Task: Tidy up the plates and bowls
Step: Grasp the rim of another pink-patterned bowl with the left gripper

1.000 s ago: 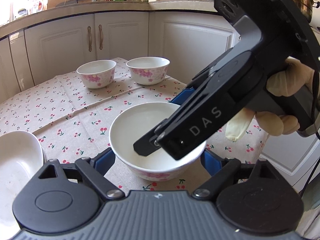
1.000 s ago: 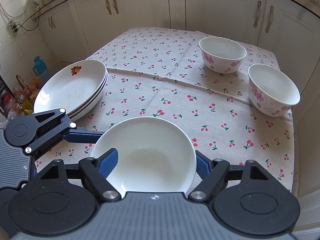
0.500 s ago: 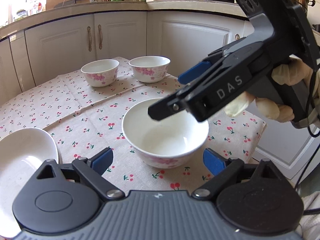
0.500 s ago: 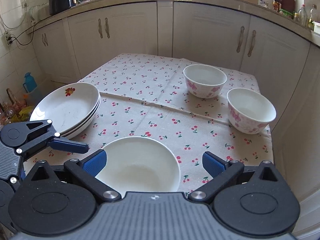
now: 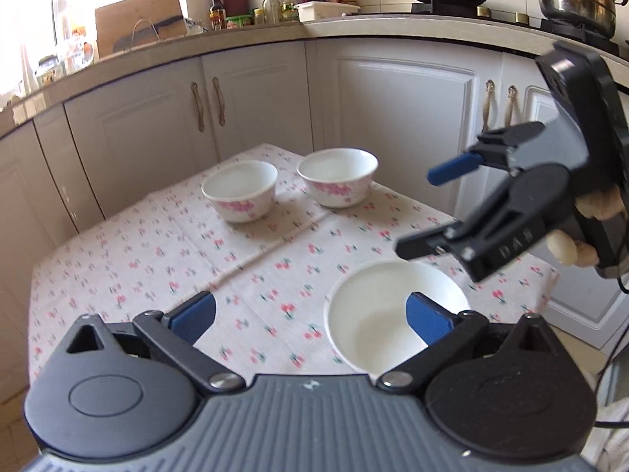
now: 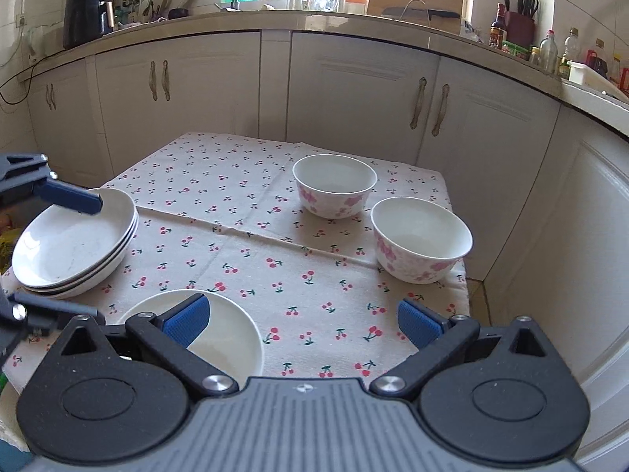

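Your table (image 6: pixel 220 181) fills the middle of both views, covered by a cherry-print cloth and ringed by white kitchen cabinets (image 6: pixel 354 90).

On its left side, in the right wrist view, you have a stack of plates (image 6: pixel 74 244), three deep as far as the rims show.

At the far right of the table stand two bowls with pink flowers, apart from each other: the far bowl (image 6: pixel 334 185) and the right bowl (image 6: pixel 420 240). They also appear side by side in the left wrist view.

A third bowl, the near bowl (image 5: pixel 393 314), sits on the cloth at the near edge, upright, with nothing gripping it.

Your left gripper (image 5: pixel 310 314) has just been opening and now stands spread wide. The near bowl lies behind its right finger (image 5: pixel 426 320), not between the pads, and nothing is held.

Your right gripper (image 6: pixel 302 318) also has just been opening and is wide and empty. Only cloth shows between its pads, with the near bowl behind its left finger (image 6: pixel 184 320).

In the left wrist view the right gripper hangs above the near bowl, clear of its rim, held by your gloved hand (image 5: pixel 589 232).
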A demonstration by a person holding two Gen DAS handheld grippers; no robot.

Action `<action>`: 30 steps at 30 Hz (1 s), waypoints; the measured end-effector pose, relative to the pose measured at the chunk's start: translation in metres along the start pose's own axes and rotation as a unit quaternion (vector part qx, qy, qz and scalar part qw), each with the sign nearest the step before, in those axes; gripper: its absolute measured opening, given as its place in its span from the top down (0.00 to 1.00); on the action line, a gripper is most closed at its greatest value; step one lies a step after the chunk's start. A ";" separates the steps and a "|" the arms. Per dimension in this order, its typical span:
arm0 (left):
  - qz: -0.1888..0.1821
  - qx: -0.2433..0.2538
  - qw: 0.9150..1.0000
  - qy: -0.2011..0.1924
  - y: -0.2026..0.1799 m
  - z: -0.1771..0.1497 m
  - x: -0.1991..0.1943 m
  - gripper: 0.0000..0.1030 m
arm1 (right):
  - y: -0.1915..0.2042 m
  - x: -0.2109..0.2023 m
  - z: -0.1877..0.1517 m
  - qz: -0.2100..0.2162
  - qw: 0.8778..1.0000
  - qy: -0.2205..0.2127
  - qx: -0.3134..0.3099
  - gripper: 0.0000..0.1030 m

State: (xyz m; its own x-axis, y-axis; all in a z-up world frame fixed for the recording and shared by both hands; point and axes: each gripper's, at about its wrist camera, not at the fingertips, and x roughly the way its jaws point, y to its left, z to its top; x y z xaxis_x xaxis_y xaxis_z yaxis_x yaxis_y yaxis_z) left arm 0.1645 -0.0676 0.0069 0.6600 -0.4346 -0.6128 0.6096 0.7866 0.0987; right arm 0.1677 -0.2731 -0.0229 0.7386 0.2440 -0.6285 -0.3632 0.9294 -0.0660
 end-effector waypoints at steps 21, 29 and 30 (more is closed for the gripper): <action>-0.078 0.028 0.996 0.026 0.018 0.097 0.117 0.01 | -0.048 0.048 0.000 -0.092 0.994 -0.020 0.061 0.00; -0.102 0.045 0.992 0.064 0.015 0.131 0.180 0.01 | -0.058 0.078 0.001 -0.121 0.991 -0.011 0.054 0.00; -0.107 0.045 0.991 0.068 0.015 0.135 0.188 0.01 | -0.060 0.082 0.002 -0.123 0.991 -0.008 0.053 0.00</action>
State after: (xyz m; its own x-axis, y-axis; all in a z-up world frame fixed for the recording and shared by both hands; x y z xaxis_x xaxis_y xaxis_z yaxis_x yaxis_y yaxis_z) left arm 0.3565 -0.1969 -0.0007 0.4498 -0.5199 -0.7262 0.7699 0.6378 0.0202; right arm 0.2506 -0.3084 -0.0690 0.8072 0.0092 -0.5903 -0.1086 0.9851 -0.1332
